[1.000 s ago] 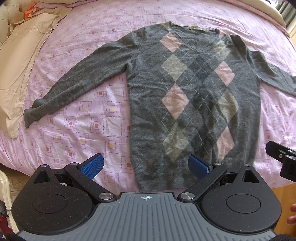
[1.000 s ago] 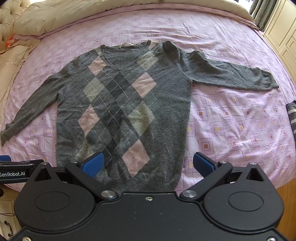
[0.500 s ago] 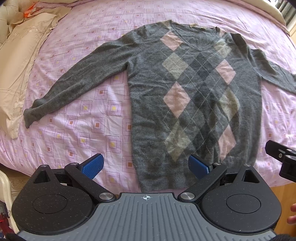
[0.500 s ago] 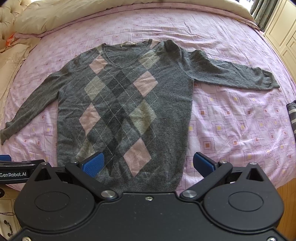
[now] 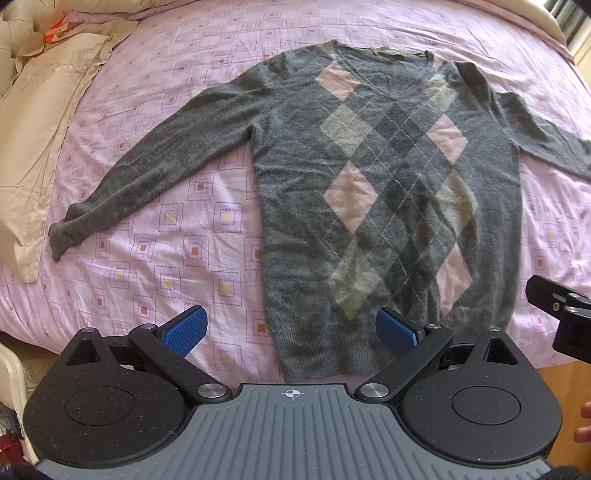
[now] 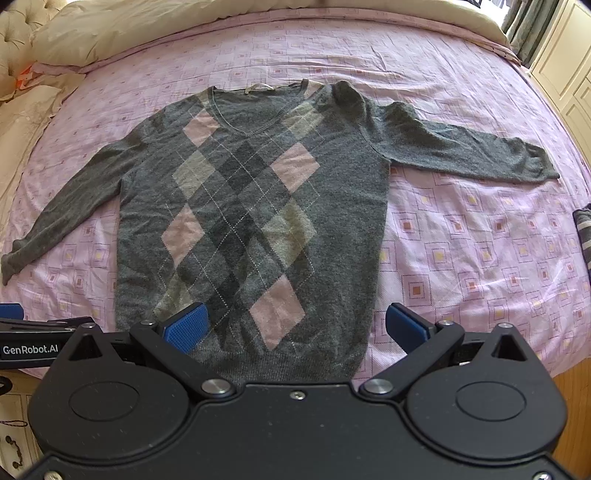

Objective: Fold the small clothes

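Note:
A grey V-neck sweater point(image 5: 388, 192) point(image 6: 251, 221) with pink and beige diamonds lies flat, front up, on a pink patterned bedsheet point(image 5: 166, 236) point(image 6: 461, 240), both sleeves spread outward. My left gripper point(image 5: 291, 330) stands open over the hem's left corner, blue pads wide apart, holding nothing. My right gripper point(image 6: 295, 325) is open above the hem's right part, with nothing between its pads. The left sleeve cuff point(image 5: 61, 236) lies near the bed's left edge. The right sleeve cuff point(image 6: 539, 162) reaches toward the right side.
Beige bedding point(image 5: 33, 140) is bunched at the left. A beige duvet point(image 6: 147, 26) lies along the head of the bed. A striped dark item point(image 6: 583, 232) sits at the right edge. Cream cupboards point(image 6: 565, 62) stand beyond. Wooden floor point(image 6: 572, 387) shows below the bed edge.
Both grippers have drifted slightly, so the sweater sits a little lower and nearer in each view. Both stay open and the sweater has not moved.

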A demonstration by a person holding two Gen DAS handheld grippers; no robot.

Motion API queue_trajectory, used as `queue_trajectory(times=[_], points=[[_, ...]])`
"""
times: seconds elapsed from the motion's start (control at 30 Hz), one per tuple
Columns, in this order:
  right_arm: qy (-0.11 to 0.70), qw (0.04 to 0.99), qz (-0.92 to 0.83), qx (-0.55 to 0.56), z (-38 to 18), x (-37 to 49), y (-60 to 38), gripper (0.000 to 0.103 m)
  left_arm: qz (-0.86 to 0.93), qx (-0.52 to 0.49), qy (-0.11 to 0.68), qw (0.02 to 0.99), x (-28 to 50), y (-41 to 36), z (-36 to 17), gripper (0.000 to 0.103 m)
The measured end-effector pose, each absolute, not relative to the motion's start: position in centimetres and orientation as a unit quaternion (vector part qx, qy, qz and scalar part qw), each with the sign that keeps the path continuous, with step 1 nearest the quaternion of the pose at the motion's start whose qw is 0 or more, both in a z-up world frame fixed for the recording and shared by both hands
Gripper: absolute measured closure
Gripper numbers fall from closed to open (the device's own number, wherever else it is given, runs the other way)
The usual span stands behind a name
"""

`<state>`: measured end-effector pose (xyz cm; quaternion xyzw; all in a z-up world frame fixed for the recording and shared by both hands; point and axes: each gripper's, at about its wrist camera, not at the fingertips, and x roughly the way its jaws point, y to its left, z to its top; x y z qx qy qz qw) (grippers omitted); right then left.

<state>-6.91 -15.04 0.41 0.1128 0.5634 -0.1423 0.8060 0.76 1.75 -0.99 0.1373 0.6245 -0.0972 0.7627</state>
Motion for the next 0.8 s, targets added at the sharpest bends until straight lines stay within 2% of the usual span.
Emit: queue_trajectory(times=[0.17,0.3,0.53,0.67,0.8], points=[[0.560,0.810,-0.136,0.108,0.6,-6.7,-15.2,0.001,-0.100,0.135,0.618,0.768,1.0,1.5,-0.6,0.004],[0.554,0.816,-0.124,0.109,0.6,-6.5,-15.4,0.001,-0.108,0.130,0.605,0.778,1.2,1.1,-0.3,0.014],[0.519,0.838,-0.120,0.123,0.2,-5.9,-16.8,0.001,-0.121,0.123,0.588,0.790,1.5,-0.4,-0.1,0.014],[0.500,0.852,-0.131,0.086,-0.7,-5.5,-18.2,0.001,-0.114,0.106,0.558,0.815,1.9,-1.3,0.7,0.014],[0.518,0.846,-0.110,0.052,-2.2,-4.8,-20.6,0.008,-0.093,0.079,0.544,0.830,2.9,-2.9,1.1,0.014]])
